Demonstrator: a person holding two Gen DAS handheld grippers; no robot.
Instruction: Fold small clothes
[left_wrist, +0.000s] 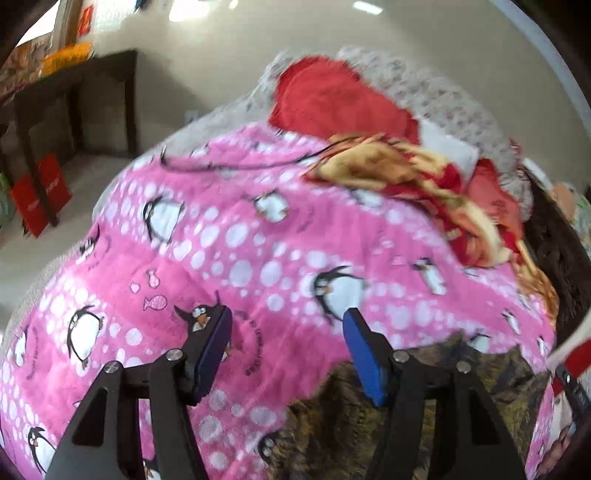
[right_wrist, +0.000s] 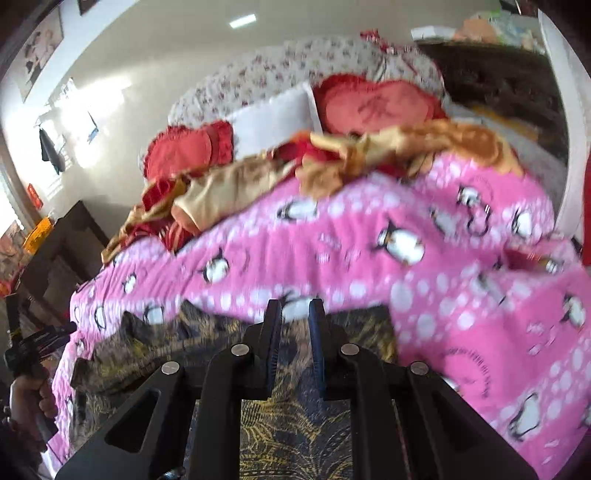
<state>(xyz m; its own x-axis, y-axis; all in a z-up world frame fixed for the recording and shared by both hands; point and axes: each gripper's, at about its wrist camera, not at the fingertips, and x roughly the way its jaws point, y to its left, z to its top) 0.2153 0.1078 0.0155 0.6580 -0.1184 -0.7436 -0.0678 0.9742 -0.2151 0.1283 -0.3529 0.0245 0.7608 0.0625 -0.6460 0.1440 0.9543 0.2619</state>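
Note:
A dark garment with a yellow-brown pattern lies on a pink penguin blanket on a bed. It also shows in the right wrist view, spread below my right gripper. My left gripper is wide open and empty, above the garment's left edge. My right gripper has its jaws narrowly apart over the garment's far edge; nothing shows between the fingers. The left gripper's handle and the hand on it show at the left edge of the right wrist view.
A pile of red and gold clothes lies at the far side of the blanket. Red cushions and a floral pillow sit behind it. A dark table stands off the bed's left.

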